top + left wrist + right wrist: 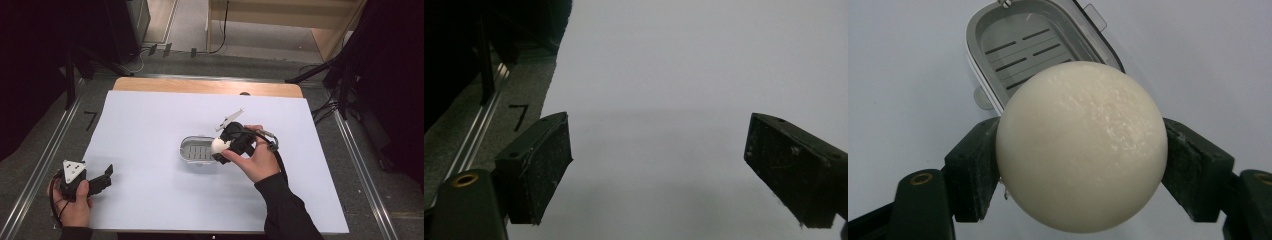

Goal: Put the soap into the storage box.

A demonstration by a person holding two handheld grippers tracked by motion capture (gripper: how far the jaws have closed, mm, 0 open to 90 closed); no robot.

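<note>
My right gripper [223,148] is clamped on a round white soap [1081,145], one pad pressing each side. The soap is near enough a ball that I can make out no long axis or facing. I hold it above the right end of the grey soap dish [192,150], which lies with its long axis across the white table [150,120]; in the right gripper view its slotted floor [1023,47] shows behind the soap. My left gripper [105,176] rests near the table's left front corner, jaws spread with nothing between them.
</note>
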